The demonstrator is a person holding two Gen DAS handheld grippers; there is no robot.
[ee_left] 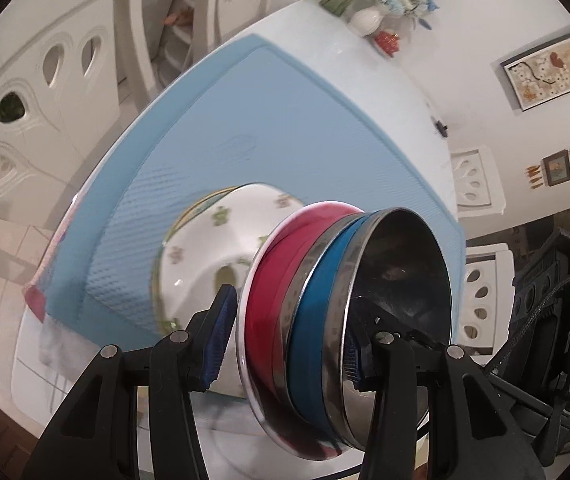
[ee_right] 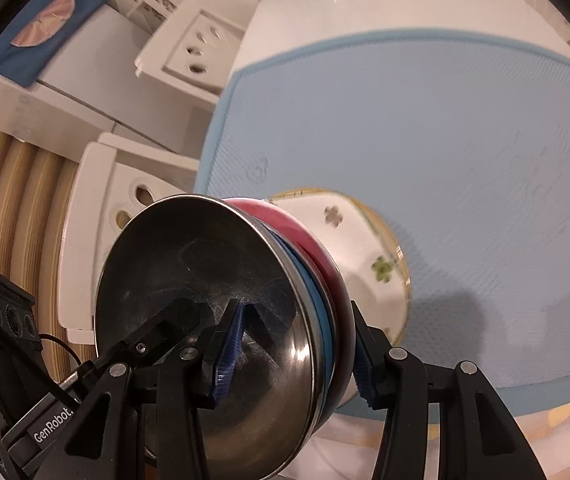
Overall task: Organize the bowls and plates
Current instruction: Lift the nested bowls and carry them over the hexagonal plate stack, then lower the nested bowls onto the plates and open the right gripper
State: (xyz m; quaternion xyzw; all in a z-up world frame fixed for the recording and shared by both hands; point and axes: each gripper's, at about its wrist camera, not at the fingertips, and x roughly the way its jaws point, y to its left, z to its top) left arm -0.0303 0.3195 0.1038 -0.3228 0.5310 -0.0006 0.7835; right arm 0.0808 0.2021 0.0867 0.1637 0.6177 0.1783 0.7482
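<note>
Left wrist view showed the left gripper (ee_left: 285,344) pinching the nested bowl stack (ee_left: 325,312), its steel bowl (ee_left: 401,280) innermost, tilted on edge above the floral plate (ee_left: 205,248) on the blue mat (ee_left: 265,120). Right wrist view showed the right gripper (ee_right: 297,352) clamped across the same stack's rims.

Left wrist cam looks along the left tongs (ee_left: 289,340), very close to the nested bowl stack (ee_left: 325,312), facing across the blue mat (ee_left: 265,120). Right wrist cam looks along the right tongs (ee_right: 297,352) at the same stack (ee_right: 245,300) from the opposite side. Shared: stack, floral plate (ee_left: 205,248) (ee_right: 365,248), mat (ee_right: 425,140).
</note>
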